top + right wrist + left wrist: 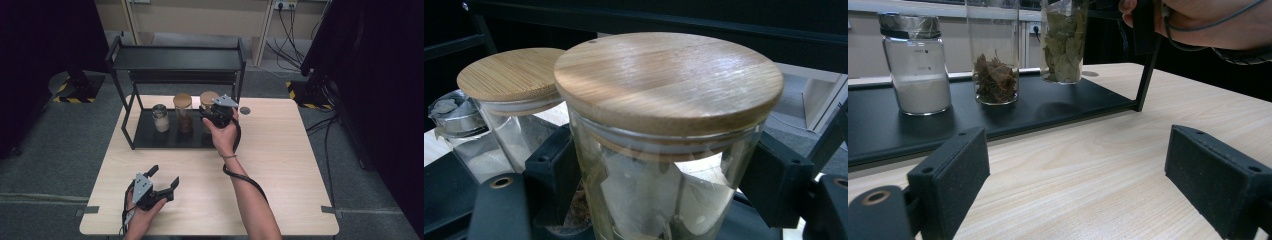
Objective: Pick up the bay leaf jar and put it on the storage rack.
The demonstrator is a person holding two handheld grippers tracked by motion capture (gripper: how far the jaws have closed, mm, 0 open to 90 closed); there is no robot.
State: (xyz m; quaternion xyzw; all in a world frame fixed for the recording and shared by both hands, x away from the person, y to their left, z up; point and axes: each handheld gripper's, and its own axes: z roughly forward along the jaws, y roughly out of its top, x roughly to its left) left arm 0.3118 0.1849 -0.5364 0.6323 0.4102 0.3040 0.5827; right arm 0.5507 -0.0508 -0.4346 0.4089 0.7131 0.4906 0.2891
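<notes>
Three glass jars stand on the lower shelf (pixel 150 137) of a black metal rack (pixel 175 55). At the left is a metal-lidded jar of white powder (pixel 160 118) (pixel 918 75). The middle jar (pixel 183 113) (pixel 994 65) has a wooden lid and holds reddish-brown bits. The right jar of dried leaves (pixel 206 100) (pixel 1063 45) (pixel 664 90) also has a wooden lid. My right gripper (pixel 210 117) (pixel 664 175) is shut on the leaf jar just below its lid, and the jar's base sits on the shelf. My left gripper (pixel 164 176) (pixel 1078 170) rests open near the table's front left, holding nothing.
The rack's upper shelf hangs over the jars, and its right post (pixel 1147 75) stands close to the hand (pixel 1208 22) on the right gripper. A small dark disc (pixel 244 110) lies on the wooden table (pixel 280 165) right of the rack. Cables trail from both grippers.
</notes>
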